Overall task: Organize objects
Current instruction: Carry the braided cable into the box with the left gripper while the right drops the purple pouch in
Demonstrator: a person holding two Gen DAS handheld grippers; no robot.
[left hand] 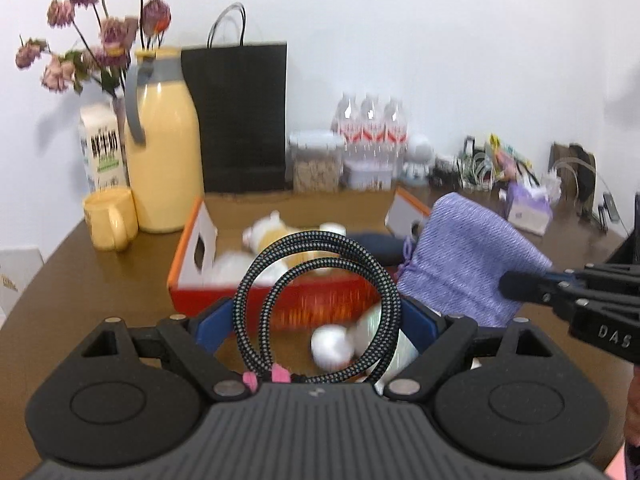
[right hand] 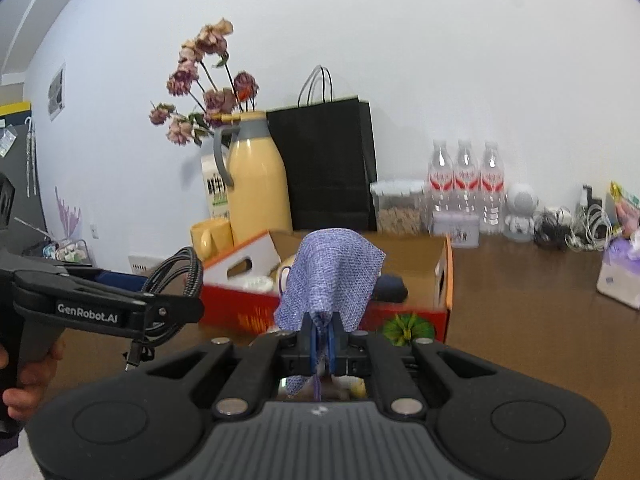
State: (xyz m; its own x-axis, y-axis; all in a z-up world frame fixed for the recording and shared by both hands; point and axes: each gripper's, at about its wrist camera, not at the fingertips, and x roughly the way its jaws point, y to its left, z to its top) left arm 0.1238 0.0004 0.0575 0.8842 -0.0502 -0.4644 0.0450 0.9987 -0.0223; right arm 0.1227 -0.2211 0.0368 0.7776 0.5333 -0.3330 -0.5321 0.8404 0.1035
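Left wrist view: the left gripper (left hand: 316, 316) stands with its blue-padded jaws spread wide around a coiled black-and-grey braided cable (left hand: 320, 304), the coil standing upright between the pads and filling the gap from one to the other, pink ends tucked at its base; whether the pads actually press on it cannot be told. Behind the coil sits an open orange cardboard box (left hand: 280, 304) on a brown table (left hand: 100, 280), holding a cream plush toy (left hand: 272, 236) and other white items blurred beyond naming. A white rounded object (left hand: 332, 346) lies on the table just in front of the box, seen through the coil. At right, the right gripper (left hand: 510, 286) pinches a purple knitted pouch (left hand: 468, 256) raised near the box's right end. Right wrist view: that gripper's blue pads are clamped tight on the pouch's lower edge, the fabric standing up above them in front of the box, and a green object (right hand: 406, 328) lies on the table against the box's front wall. A hand (right hand: 28, 376) grips the left tool's handle at frame left. Along the wall stand a yellow jug (left hand: 164, 152), a matching mug (left hand: 108, 218), dried flowers (left hand: 96, 28), a milk carton (left hand: 100, 148), a black paper bag (left hand: 240, 116), a clear food container (left hand: 316, 162) and three water bottles (left hand: 372, 128).
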